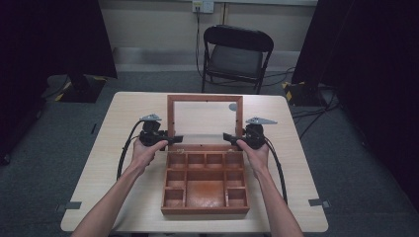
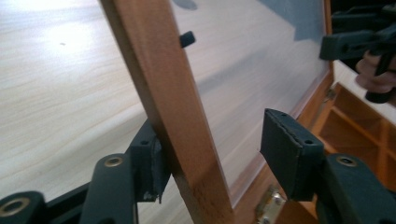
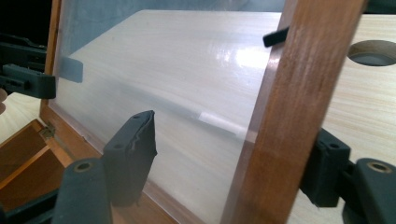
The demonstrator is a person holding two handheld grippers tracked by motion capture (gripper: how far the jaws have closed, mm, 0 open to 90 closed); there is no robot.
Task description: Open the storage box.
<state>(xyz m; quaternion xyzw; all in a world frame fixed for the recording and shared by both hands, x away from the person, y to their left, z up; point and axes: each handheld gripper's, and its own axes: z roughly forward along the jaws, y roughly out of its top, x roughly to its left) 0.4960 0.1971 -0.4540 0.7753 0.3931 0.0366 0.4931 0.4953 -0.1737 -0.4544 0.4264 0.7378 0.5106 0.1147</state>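
A wooden box (image 1: 205, 210) with several compartments lies on the table, its glass-paned lid (image 1: 205, 98) standing upright at the back. My left gripper (image 1: 175, 139) is at the lid's left rail. In the left gripper view that rail (image 2: 159, 79) stands between the jaws of the left gripper (image 2: 217, 144): the outer pad lies against the wood, the inner pad (image 2: 285, 144) stands clear of the glass. My right gripper (image 1: 228, 137) is at the right rail (image 3: 299, 93). There the right gripper (image 3: 231, 147) straddles the wood, its inner pad (image 3: 133, 154) off the glass.
The light wooden table (image 1: 123, 148) has a round hole (image 1: 233, 106) behind the lid. A black folding chair (image 1: 236, 57) stands beyond the far edge. Cables trail from both grippers down the table toward the person. Dark curtains hang at both sides.
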